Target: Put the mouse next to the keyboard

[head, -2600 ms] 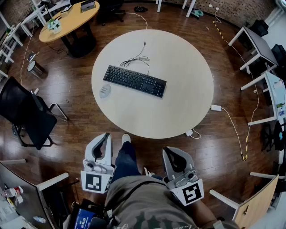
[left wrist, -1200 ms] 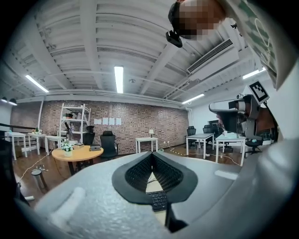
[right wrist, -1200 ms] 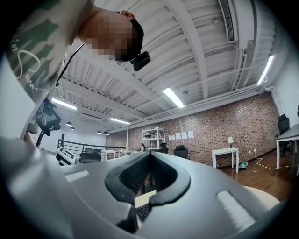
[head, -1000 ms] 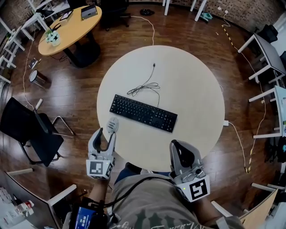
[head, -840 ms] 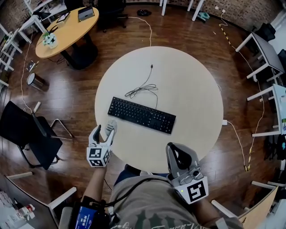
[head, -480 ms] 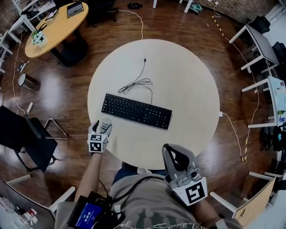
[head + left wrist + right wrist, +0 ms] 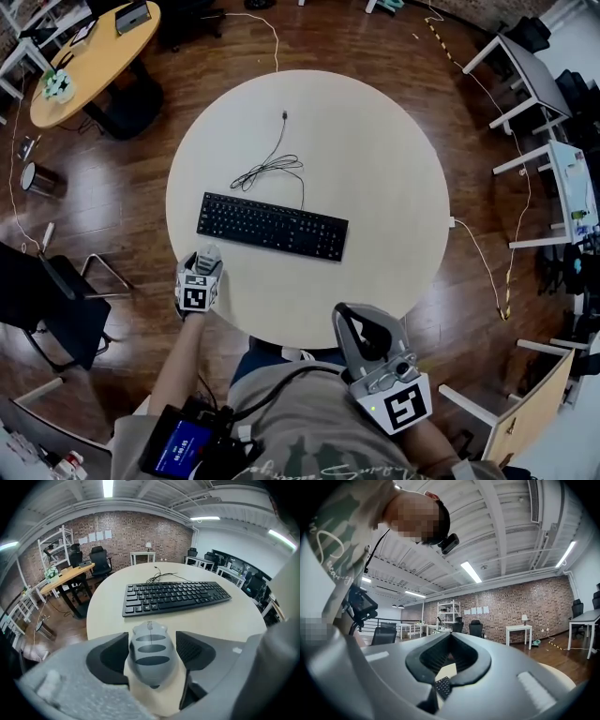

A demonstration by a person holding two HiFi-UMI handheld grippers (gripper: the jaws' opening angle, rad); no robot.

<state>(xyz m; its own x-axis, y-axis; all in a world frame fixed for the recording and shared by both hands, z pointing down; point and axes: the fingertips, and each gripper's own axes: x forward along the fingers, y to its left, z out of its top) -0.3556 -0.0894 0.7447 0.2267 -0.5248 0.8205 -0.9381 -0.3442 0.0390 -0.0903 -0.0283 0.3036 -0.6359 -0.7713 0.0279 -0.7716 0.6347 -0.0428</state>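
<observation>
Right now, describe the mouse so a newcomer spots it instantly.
Find the round beige table with a black keyboard across it. Near the keyboard's left end, at the table's near edge, a grey domed mouse sits inside the left claw, whose jaws have just been opening. It is the only small, rounded thing there.

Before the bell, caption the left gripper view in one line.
Left claw, its jaws just opened, straddles the grey mouse on the round table, black keyboard beyond.

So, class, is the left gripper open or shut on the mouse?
Open: the left gripper has just been opening; its jaws stand apart either side of the mouse.
</observation>
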